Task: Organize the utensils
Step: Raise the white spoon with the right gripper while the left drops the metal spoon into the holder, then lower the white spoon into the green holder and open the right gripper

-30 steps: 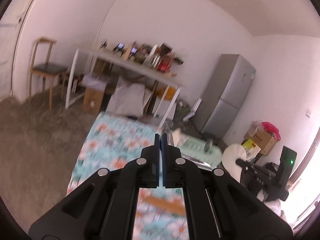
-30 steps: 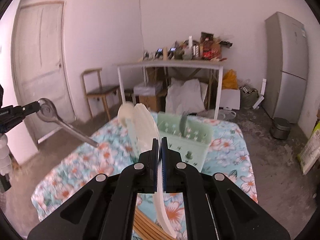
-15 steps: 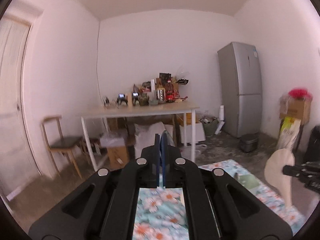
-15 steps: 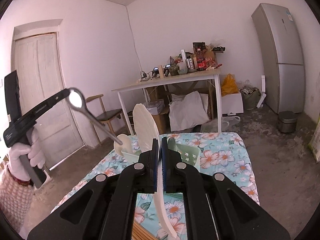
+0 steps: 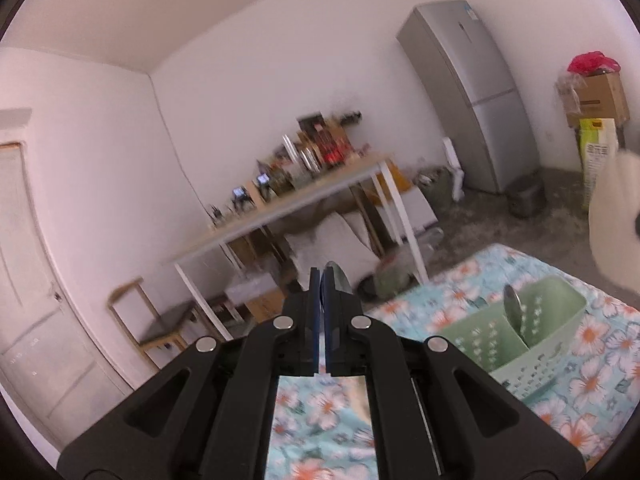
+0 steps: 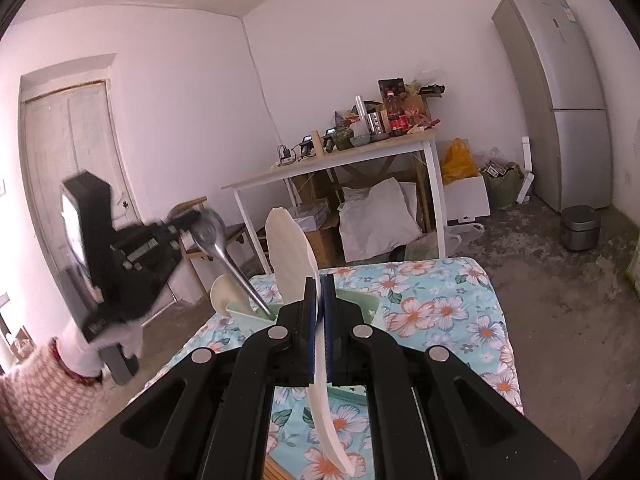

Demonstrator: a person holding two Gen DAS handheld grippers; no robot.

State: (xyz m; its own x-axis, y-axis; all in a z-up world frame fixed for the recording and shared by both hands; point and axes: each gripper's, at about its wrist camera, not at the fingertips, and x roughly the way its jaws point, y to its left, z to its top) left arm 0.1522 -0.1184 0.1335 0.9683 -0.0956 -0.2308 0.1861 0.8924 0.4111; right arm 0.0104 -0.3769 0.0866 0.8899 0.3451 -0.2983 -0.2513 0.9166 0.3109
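My left gripper (image 5: 320,276) is shut on a metal spoon (image 5: 338,276); only its bowl shows past the fingertips. In the right wrist view the same gripper (image 6: 188,220) holds that spoon (image 6: 224,254) bowl up, its handle slanting down into the green utensil basket (image 6: 248,312). The basket (image 5: 536,344) stands on the floral tablecloth (image 5: 592,332) and holds another metal spoon (image 5: 514,312). My right gripper (image 6: 319,280) is shut on a white rice paddle (image 6: 292,252), blade up, above the basket. A second white paddle (image 6: 224,292) stands in the basket.
A white table (image 6: 340,164) cluttered with bottles and boxes stands behind, with a wooden chair (image 6: 192,208) to its left and a grey fridge (image 6: 560,96) to its right. Wooden chopsticks (image 6: 276,470) lie on the cloth under my right gripper.
My left gripper has swung down toward the basket, and the spoon's handle now reaches into it. My right gripper with the paddle has held nearly still above the basket.
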